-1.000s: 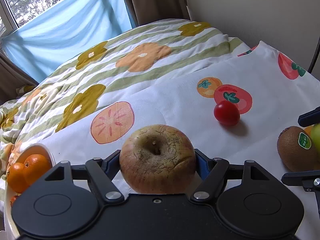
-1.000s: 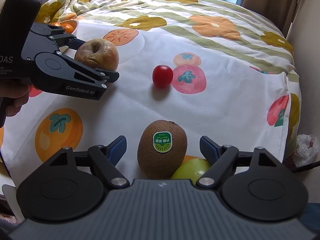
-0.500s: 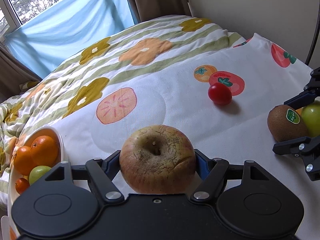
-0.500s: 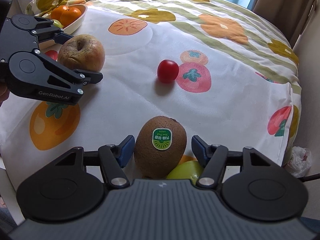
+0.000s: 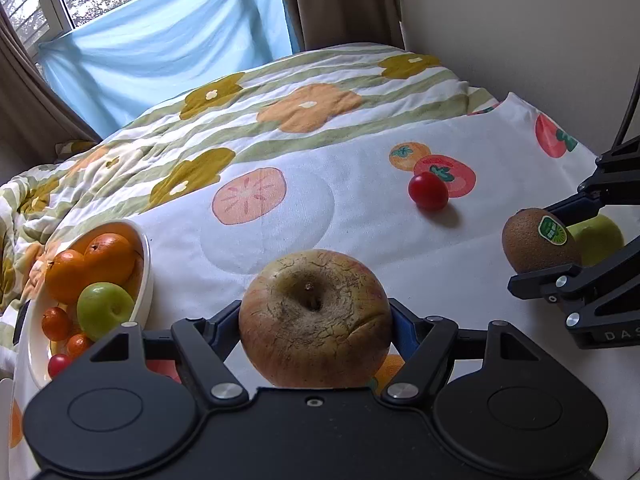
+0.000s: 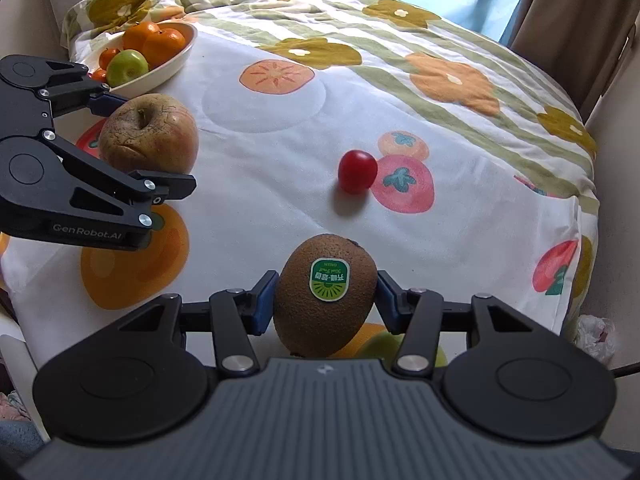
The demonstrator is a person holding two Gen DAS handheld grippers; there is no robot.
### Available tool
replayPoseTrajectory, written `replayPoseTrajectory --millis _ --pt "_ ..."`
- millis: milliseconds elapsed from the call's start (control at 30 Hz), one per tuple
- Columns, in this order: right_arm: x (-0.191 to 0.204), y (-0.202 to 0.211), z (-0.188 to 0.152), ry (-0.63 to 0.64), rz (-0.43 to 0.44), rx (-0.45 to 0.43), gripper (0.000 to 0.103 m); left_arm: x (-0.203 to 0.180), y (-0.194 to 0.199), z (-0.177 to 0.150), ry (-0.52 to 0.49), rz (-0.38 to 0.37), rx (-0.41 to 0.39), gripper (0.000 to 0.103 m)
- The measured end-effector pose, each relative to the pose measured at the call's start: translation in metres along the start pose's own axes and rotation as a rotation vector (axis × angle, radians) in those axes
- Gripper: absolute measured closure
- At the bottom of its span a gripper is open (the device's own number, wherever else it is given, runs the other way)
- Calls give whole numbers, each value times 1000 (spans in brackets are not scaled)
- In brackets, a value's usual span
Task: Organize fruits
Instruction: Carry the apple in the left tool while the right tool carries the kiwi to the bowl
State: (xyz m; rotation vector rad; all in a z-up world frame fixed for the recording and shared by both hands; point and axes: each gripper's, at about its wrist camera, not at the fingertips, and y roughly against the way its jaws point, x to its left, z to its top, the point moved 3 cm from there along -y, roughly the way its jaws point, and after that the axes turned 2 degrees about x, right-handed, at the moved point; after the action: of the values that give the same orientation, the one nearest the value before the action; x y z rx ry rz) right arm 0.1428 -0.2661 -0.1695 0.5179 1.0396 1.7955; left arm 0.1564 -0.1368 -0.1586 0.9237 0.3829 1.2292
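My left gripper point(image 5: 316, 318) is shut on a wrinkled brownish apple point(image 5: 316, 320) and holds it above the cloth, a little right of the white bowl point(image 5: 146, 264). The bowl holds oranges, a green apple and small tomatoes. My right gripper point(image 6: 325, 296) has its jaws closing, and the blue pads meet both sides of a brown kiwi point(image 6: 325, 300) with a green sticker. A green fruit point(image 6: 384, 344) lies just behind the kiwi, partly hidden. A red cherry tomato point(image 6: 357, 171) sits alone on the cloth beyond the kiwi. The left gripper point(image 6: 152, 142) with the apple point(image 6: 148, 134) also shows in the right wrist view.
A fruit-print cloth point(image 5: 360, 240) covers the surface, lying over a flowered striped quilt point(image 5: 304, 92). Curtains and a window stand beyond it. A wall lies to the right, and the cloth's edge drops off at the right side point(image 6: 576, 264).
My left gripper carried the apple toward the bowl, which now shows more fully at the left. The right jaws narrowed from wide apart until their pads reached the kiwi.
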Motion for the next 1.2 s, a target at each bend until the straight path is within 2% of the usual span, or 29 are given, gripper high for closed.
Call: replayPoseTrajectory --millis 333,633,933,1200 --pt "25 34 17 30 26 -67 37 12 38 -6 69 31 -28 26" --pt "52 66 45 30 60 -126 37 42 82 -17 135 85 -55 26" --pt "91 76 96 68 93 -186 37 105 100 -20 188 157 -76 26" --pt "126 52 144 42 96 -180 37 177 84 -25 194 168 -59 26"
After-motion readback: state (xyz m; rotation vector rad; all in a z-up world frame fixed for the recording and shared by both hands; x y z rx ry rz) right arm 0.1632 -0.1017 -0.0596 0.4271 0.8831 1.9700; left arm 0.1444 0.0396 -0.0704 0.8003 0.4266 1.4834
